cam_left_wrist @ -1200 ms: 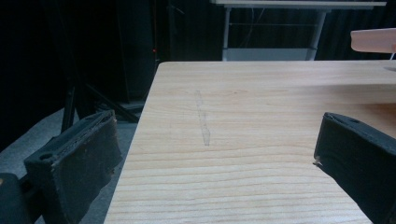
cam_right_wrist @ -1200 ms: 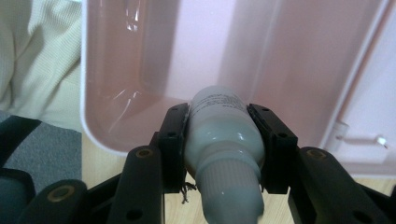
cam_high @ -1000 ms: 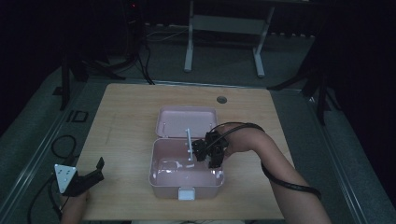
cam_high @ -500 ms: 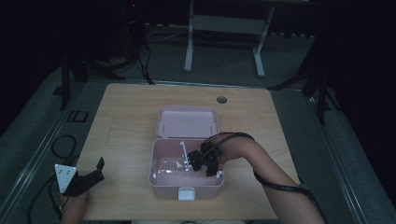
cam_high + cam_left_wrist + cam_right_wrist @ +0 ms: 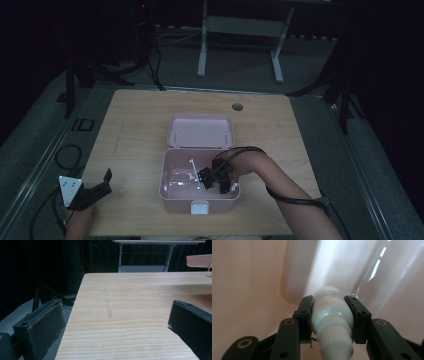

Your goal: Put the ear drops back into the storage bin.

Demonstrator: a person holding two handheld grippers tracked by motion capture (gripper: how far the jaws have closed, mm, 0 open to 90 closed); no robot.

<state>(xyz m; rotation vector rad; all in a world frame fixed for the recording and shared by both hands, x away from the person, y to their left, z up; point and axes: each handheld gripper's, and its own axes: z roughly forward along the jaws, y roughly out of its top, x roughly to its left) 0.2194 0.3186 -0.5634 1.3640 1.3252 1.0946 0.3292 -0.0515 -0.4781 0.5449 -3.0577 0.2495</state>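
Observation:
An open pink box (image 5: 172,192) with its lid (image 5: 200,131) laid back stands in the middle of the wooden table. My right gripper (image 5: 204,180) is down inside the box, shut on a small white bottle (image 5: 329,315) with a ribbed cap; the bottle (image 5: 196,170) shows as a thin white shape in the high view. A clear plastic item (image 5: 180,179) lies on the box floor beside it. My left gripper (image 5: 102,181) rests at the table's front left corner, open, its jaws wide apart over bare wood (image 5: 120,315).
A round cable hole (image 5: 237,106) sits near the table's far edge. The box latch (image 5: 199,206) faces the front edge. A corner of the pink lid (image 5: 198,260) appears at the upper right of the left gripper view. Dark floor and table legs lie beyond.
My right gripper has gone down and leftward into the box with the white bottle, which has tilted lower. The left gripper has stayed put.

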